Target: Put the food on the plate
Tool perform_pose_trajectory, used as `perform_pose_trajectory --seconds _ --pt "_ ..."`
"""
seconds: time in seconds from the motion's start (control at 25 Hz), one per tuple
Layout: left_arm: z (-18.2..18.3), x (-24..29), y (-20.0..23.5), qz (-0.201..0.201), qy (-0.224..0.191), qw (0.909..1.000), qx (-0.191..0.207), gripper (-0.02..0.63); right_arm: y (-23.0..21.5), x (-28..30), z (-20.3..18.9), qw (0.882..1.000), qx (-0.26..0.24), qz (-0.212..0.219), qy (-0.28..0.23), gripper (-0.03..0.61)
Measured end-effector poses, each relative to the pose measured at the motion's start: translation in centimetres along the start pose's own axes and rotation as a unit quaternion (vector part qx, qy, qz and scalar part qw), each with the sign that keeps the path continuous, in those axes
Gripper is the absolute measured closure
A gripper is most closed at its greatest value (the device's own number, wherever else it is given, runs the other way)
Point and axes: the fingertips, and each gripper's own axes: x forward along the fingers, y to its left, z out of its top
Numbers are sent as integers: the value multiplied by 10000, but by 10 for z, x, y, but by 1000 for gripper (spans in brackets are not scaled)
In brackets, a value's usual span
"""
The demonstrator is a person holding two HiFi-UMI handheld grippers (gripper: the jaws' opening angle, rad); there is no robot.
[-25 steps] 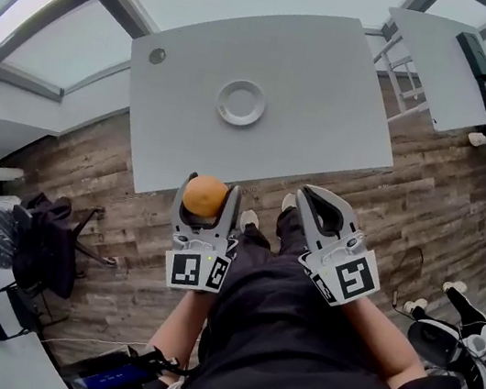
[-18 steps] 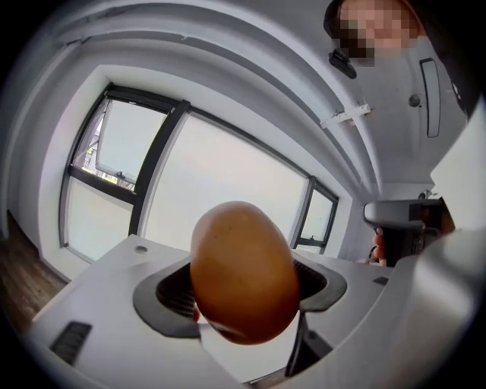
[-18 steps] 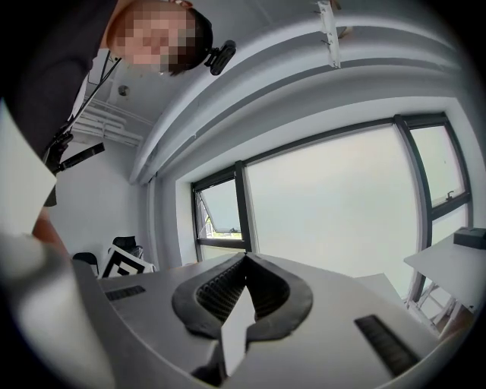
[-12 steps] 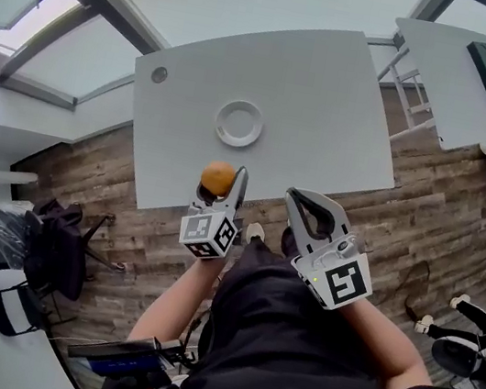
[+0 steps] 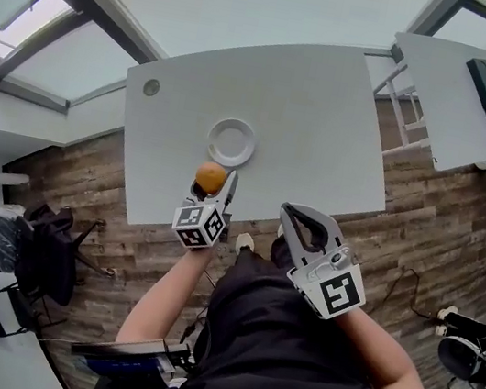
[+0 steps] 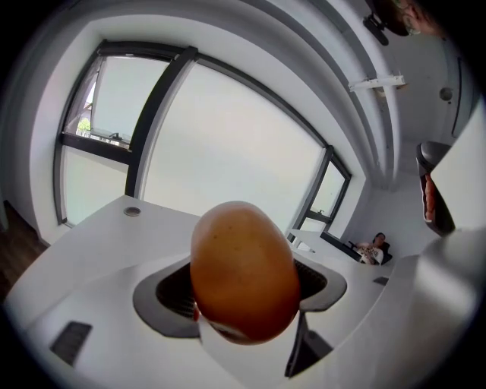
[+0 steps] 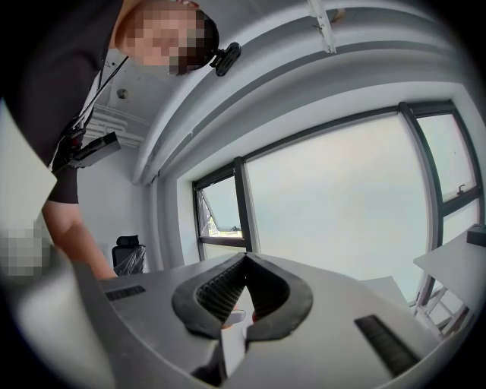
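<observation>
**Orange clamped in left fingers, short of the plate**

Left gripper [image 5: 212, 184] had an orange [image 5: 211, 177] in its grasp. In the left gripper view the fingers [image 6: 163, 296] stood wide apart, one on each side of the orange [image 6: 243, 270], with the fruit filling the gap and pressed from both sides.

The white plate [image 5: 212, 140] sat on the grey worktop [image 5: 321, 119]. The orange was just on the person's side of the plate, close to its rim but not over it, above the strip of worktop between the plate and the near edge. Its height above the surface could not be told. The left gripper's marker cube [image 5: 199, 223] was further back from the plate, past the worktop's near edge.

Right gripper [image 5: 293, 215] was off the worktop, nearer the person than the plate and out to the person's right of it, over the wood floor [image 5: 426, 212]. In the right gripper view its fingers [image 7: 209, 296] were clenched, tips meeting, with only light background showing through the gap behind the tips.

A round grommet [image 5: 151, 87] lay beyond the plate toward the worktop's far left corner. A second desk [image 5: 438, 93] stood well to the right of the plate, and dark office chairs [image 5: 20, 243] well to its left, on the floor.
</observation>
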Motion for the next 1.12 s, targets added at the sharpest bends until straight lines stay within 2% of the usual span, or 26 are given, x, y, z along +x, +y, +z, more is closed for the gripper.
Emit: perform_pose_trajectory --seconds 0.12,0.36,0.6,0.84,1.0,1.12 --pt "-14 14 11 -15 234 9997 47 272 -3 4 -8 9998 102 -15 170 581" --pt "-50 40 42 180 755 9954 -563 272 -16 11 -7 9987 438 -93 239 581" --pt "-58 56 61 208 832 9930 -810 272 -20 16 -10 9984 441 -184 288 581" --pt "-64 72 72 159 1024 9919 -741 272 -27 17 -17 9981 333 -317 403 581" --pt "-64 83 74 98 1094 9925 -543 272 -34 20 -10 9977 439 -393 324 581" --pt "-69 91 73 -9 1196 9919 -421 272 -34 21 -7 9980 251 -476 323 581"
